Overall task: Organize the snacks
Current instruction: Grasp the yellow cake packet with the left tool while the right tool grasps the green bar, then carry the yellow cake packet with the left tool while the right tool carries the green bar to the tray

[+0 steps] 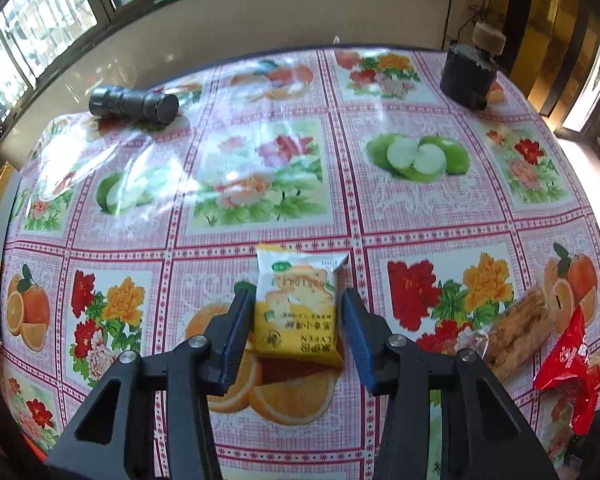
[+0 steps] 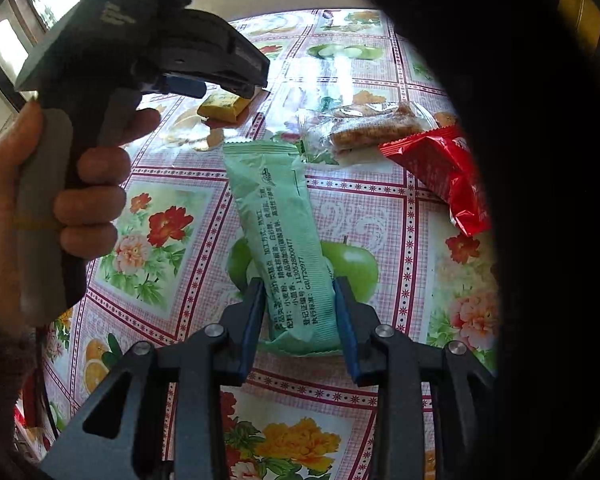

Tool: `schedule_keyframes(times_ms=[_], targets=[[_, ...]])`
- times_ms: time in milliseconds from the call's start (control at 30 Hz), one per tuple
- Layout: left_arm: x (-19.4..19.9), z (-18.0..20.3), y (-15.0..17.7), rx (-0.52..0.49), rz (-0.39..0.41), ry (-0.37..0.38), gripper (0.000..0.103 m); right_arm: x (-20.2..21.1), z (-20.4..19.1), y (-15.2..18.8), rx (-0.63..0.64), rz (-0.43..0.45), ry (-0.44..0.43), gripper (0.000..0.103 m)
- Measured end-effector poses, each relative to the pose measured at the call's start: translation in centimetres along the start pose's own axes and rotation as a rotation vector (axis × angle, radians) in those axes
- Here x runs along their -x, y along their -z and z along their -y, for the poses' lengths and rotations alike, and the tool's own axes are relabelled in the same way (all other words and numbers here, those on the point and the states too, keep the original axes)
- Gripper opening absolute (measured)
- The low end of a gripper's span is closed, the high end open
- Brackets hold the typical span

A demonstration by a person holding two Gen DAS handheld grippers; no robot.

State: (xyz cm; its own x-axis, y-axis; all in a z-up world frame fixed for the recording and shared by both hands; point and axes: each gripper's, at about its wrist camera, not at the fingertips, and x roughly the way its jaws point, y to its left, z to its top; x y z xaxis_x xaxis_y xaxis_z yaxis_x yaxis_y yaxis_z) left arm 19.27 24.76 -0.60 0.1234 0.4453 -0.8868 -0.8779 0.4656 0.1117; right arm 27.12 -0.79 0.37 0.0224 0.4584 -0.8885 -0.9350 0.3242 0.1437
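In the left wrist view a yellow snack packet [image 1: 298,308] lies on the flowered tablecloth [image 1: 260,184] between the open fingers of my left gripper [image 1: 296,300]; the pads stand beside it with small gaps. In the right wrist view my right gripper [image 2: 300,284] is shut on a long green snack packet [image 2: 284,240], held above the table. A clear-wrapped brown bar [image 2: 374,130] and a red packet [image 2: 448,172] lie beyond it; both also show at the right of the left wrist view, the bar [image 1: 520,330] and the red packet [image 1: 572,364]. The yellow packet [image 2: 224,106] sits under the left gripper there.
A black flashlight [image 1: 134,103] lies at the table's far left. A dark jar [image 1: 468,74] with a brown block on top stands at the far right. A wall and windows lie behind the table. A large dark shape [image 2: 540,200] blocks the right of the right wrist view.
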Motion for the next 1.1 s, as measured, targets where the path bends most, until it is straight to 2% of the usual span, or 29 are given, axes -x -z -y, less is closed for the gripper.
schedule_keyframes(times_ms=[100,233,333,367,400,733,900,1100], targets=[[-0.5,-0.1,-0.3,0.006,0.015,-0.023,0.047,0.0,0.0,-0.2,0.0,0.003,-0.01,0.036],[-0.8,-0.3,-0.6,-0.023,0.018,-0.004,0.047,0.1,-0.1,0.0,0.011,0.007,-0.004,0.036],[-1.1,-1.6,-0.8,0.024,-0.016,0.074,0.047,0.0,-0.1,0.0,0.008,0.008,0.001,0.036],[-1.1,-2.2,-0.8,0.046,-0.033,0.11,0.043,0.0,-0.1,0.1,0.004,0.007,0.002,0.036],[-1.0,-2.5,-0.7,0.047,-0.037,0.11,0.038,0.0,0.0,0.0,-0.001,0.007,0.0,0.036],[0.2,-3.8,1.6,0.028,-0.057,0.12,0.038,0.2,-0.1,0.4,-0.034,0.023,0.027,0.036],[2.1,-3.6,5.4,-0.004,-0.099,0.115,0.038,1.1,-0.8,2.1,-0.032,0.022,0.055,0.036],[6.5,-3.2,13.5,-0.056,-0.149,0.131,0.038,3.3,-2.7,7.2,-0.012,0.016,0.076,0.037]])
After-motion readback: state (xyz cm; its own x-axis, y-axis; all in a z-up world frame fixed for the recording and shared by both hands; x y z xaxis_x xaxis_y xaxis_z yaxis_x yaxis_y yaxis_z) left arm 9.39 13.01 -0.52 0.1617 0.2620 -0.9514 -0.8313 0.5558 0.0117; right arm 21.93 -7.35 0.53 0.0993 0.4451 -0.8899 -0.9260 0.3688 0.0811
